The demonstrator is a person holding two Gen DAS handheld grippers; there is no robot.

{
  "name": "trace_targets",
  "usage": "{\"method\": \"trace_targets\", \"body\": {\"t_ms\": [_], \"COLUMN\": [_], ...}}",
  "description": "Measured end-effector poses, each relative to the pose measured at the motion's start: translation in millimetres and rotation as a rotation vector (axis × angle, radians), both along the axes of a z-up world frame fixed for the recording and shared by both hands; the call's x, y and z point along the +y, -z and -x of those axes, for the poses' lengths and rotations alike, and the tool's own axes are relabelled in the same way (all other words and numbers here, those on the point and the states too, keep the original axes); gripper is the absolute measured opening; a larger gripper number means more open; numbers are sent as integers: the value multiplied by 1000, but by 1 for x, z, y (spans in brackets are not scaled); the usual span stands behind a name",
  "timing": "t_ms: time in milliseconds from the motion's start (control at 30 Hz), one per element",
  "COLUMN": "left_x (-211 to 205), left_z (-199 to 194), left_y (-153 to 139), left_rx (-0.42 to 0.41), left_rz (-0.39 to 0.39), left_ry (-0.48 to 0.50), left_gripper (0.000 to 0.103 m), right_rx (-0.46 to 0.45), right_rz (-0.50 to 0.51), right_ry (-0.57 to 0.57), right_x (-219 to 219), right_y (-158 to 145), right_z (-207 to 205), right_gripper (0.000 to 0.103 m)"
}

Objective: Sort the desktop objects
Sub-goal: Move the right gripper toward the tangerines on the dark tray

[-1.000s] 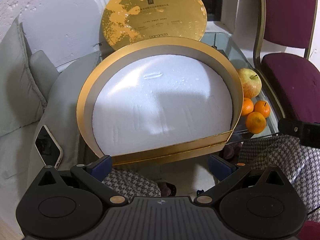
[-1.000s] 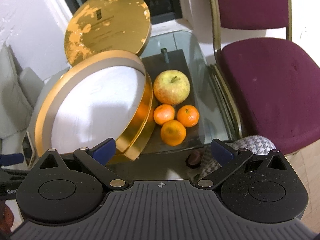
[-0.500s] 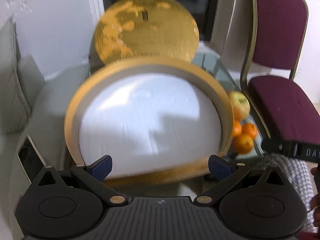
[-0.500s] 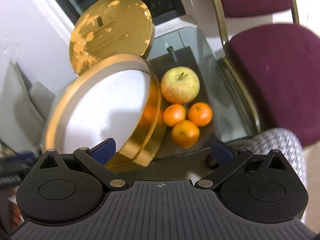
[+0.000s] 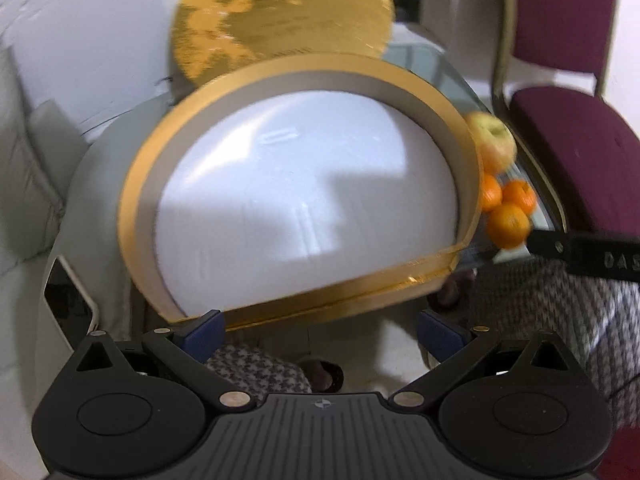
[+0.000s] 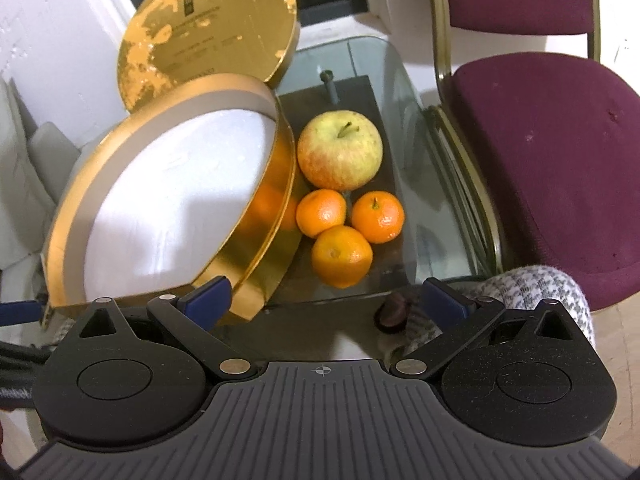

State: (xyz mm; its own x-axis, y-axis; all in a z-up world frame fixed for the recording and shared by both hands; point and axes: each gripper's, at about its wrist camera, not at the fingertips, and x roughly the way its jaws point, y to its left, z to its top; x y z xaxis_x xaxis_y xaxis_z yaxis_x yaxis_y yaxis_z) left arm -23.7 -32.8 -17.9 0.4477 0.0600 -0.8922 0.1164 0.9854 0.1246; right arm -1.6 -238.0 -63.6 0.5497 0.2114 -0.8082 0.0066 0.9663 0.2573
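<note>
A round gold box (image 5: 466, 152) with a white foam lining stands tilted at the middle of the left wrist view; its gold lid (image 5: 280, 20) leans on the wall behind. My left gripper (image 5: 320, 332) is open, just short of the box's near rim, holding nothing. Right of the box (image 6: 264, 232) on the glass table (image 6: 424, 184) lie an apple (image 6: 340, 150) and three oranges (image 6: 342, 256). Nothing sits between the fingers of my open right gripper (image 6: 326, 298), which hovers near the table's front edge, a little short of the oranges.
A phone (image 5: 66, 300) lies at the left on a grey cushion. A maroon chair (image 6: 552, 152) stands close to the table's right side. Houndstooth-clad legs (image 6: 536, 292) show below the table edge. A bolt (image 6: 330, 84) sticks up behind the apple.
Both cameras have shifted a little, and the left view is blurred by motion. The right gripper's body reaches further into the left view. Box and fruit stay put; nothing was grasped.
</note>
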Motion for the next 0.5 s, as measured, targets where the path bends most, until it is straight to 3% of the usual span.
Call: {"method": "trace_targets", "body": {"t_ms": [233, 500], "left_x": [-20, -23], "left_z": [-6, -15], "left_y": [7, 9], "left_rx": [31, 15], "left_rz": [-4, 12], "left_ry": [114, 126], "left_gripper": [102, 102], "right_rx": [24, 74], "right_rz": [52, 95], "right_ry": [-5, -65], "right_x": [0, 7], "right_y": [3, 14], "right_z": [-1, -14], "right_gripper": [90, 83]}}
